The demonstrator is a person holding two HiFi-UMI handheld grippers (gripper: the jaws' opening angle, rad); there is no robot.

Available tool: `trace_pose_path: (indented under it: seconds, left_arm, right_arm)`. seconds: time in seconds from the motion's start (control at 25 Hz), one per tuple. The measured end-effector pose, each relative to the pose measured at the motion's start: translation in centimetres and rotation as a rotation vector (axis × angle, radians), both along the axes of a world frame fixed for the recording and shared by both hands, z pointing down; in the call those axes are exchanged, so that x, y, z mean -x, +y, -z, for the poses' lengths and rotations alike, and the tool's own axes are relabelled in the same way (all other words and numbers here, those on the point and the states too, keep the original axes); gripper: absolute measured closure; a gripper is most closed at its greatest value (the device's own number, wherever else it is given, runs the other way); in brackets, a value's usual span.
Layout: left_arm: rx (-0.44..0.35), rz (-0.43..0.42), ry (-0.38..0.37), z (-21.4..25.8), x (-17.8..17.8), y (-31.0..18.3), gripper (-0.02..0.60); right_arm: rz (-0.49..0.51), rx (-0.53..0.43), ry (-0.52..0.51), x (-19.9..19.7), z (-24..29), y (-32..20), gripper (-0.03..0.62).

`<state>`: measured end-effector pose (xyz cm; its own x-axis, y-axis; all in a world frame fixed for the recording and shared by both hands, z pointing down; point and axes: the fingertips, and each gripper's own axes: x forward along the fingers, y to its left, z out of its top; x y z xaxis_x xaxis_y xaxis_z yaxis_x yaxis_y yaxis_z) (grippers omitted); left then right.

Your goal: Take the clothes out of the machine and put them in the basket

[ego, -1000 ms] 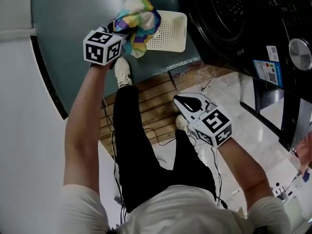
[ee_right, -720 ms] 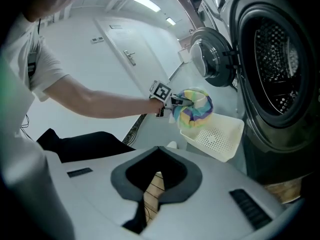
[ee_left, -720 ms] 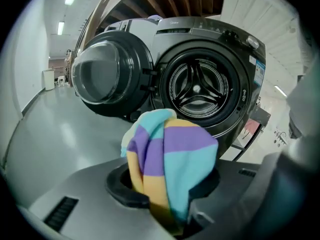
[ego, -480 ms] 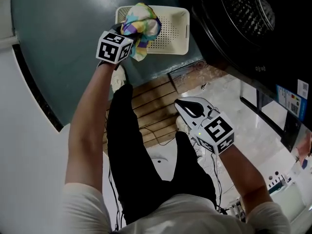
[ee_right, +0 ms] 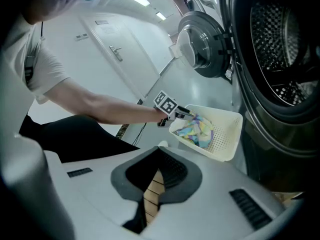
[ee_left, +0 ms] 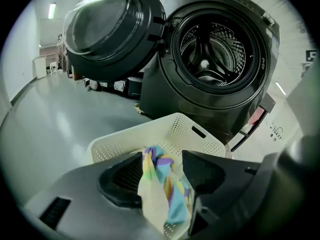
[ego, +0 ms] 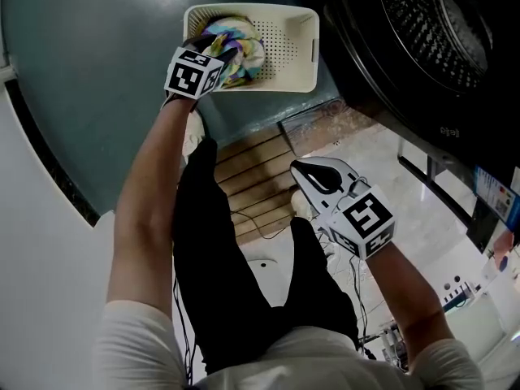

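A multicoloured cloth (ego: pixel 237 42) lies in the cream perforated basket (ego: pixel 301 51) on the grey floor in front of the dark washing machine (ego: pixel 439 31). My left gripper (ego: pixel 216 49) reaches over the basket's near rim. Its jaws are opening, and in the left gripper view the cloth (ee_left: pixel 162 184) hangs loosely between them, above the basket (ee_left: pixel 175 129). My right gripper (ego: pixel 306 169) hovers lower right, above the floor, shut and empty. In the right gripper view its jaws (ee_right: pixel 159 151) meet at the tips, and the cloth (ee_right: pixel 195 129) spreads inside the basket (ee_right: pixel 227 134).
The machine's round door (ee_left: pixel 105 26) stands swung open to the left of the empty drum (ee_left: pixel 215 49). A person's legs in black trousers and a shoe (ego: pixel 191 140) stand on wooden slats (ego: pixel 252 169) with loose cables. A white wall runs along the left.
My left gripper has dropped with the cloth from above the basket down into it, and its jaws have parted. The right gripper has sunk slightly.
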<state>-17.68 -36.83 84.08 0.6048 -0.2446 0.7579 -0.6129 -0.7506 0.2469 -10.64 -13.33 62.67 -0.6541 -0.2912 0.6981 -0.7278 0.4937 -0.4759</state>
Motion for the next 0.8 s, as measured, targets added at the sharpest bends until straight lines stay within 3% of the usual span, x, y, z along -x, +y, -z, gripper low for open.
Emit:
trace_pose_path:
  seconds: [0.36,0.8]
  left_arm:
    - [-0.051,0.029,0.000,5.2,1.2,1.3,0.339]
    - [-0.176,0.063,0.026,19.7,0.5,6.5,0.339]
  right_arm:
    - [0.005,-0.044,-0.015,-0.2,3.0,1.4,0.589]
    - [0.058,-0.160,-0.052,-2.2,11.6,5.9,0.589]
